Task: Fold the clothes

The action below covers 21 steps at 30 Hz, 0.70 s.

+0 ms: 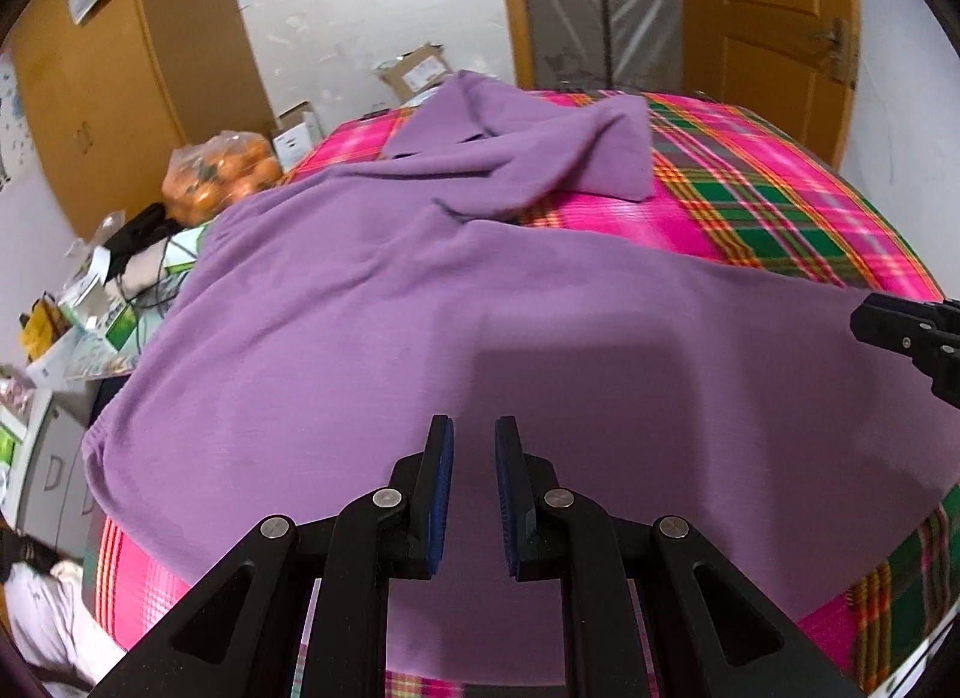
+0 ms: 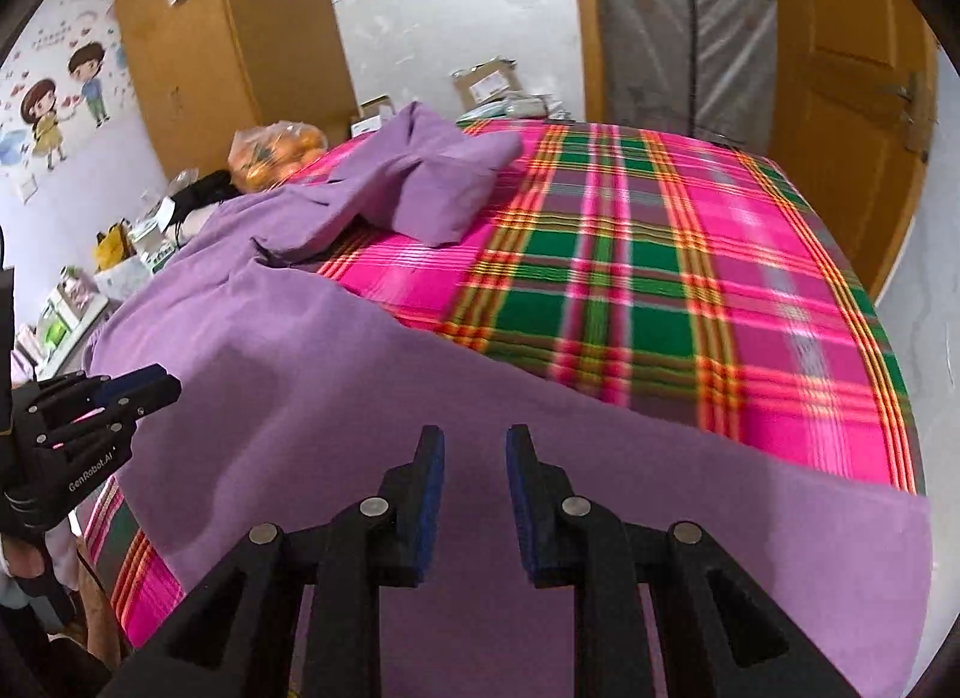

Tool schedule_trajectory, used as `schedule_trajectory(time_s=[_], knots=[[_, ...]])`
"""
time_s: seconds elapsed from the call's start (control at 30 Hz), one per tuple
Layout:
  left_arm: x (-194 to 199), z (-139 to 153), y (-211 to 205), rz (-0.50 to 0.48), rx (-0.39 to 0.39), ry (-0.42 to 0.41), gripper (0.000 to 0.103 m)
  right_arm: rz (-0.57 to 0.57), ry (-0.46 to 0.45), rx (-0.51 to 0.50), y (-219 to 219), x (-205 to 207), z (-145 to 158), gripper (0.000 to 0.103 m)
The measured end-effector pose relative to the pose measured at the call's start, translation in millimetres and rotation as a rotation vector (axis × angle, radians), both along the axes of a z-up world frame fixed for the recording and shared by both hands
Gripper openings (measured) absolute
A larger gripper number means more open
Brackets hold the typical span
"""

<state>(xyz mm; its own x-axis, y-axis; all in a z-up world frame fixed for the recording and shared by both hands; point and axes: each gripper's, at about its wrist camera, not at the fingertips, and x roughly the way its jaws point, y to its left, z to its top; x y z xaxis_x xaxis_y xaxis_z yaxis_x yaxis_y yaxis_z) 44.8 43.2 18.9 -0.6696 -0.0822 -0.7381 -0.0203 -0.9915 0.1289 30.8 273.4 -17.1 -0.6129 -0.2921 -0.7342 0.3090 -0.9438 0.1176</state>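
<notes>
A purple long-sleeved garment lies spread over a bed with a pink and green plaid cover. One sleeve lies crumpled and folded over at the far end. My left gripper hovers over the near part of the cloth, open by a narrow gap with nothing between its blue pads. My right gripper is over the garment's near right part, also open and empty. Each gripper shows in the other's view, the right one at the right edge and the left one at the left.
A bag of oranges and a cluttered side table stand left of the bed. Cardboard boxes sit past the far end. A wooden door is at the back right, a wardrobe at the back left.
</notes>
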Motion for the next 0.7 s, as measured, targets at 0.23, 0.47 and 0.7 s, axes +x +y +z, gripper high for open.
schedule_trajectory(time_s=[0.23,0.47,0.7], knots=[[-9.5,-2.7,-31.8,0.069,0.015,-0.002,0.015,0.047,-0.017,0.024,-27.6,-19.4,-1.5,0.022],[-7.9,-13.8,-107.6,0.222,0.036,0.009,0.015,0.033,-0.055,0.077,-34.8,-37.4,-12.9,0.022],[9.6,-19.3,-202.1,0.449,0.065,0.025,0.017,0.030,-0.053,0.076,-38.8,-43.6,-11.2,0.022]])
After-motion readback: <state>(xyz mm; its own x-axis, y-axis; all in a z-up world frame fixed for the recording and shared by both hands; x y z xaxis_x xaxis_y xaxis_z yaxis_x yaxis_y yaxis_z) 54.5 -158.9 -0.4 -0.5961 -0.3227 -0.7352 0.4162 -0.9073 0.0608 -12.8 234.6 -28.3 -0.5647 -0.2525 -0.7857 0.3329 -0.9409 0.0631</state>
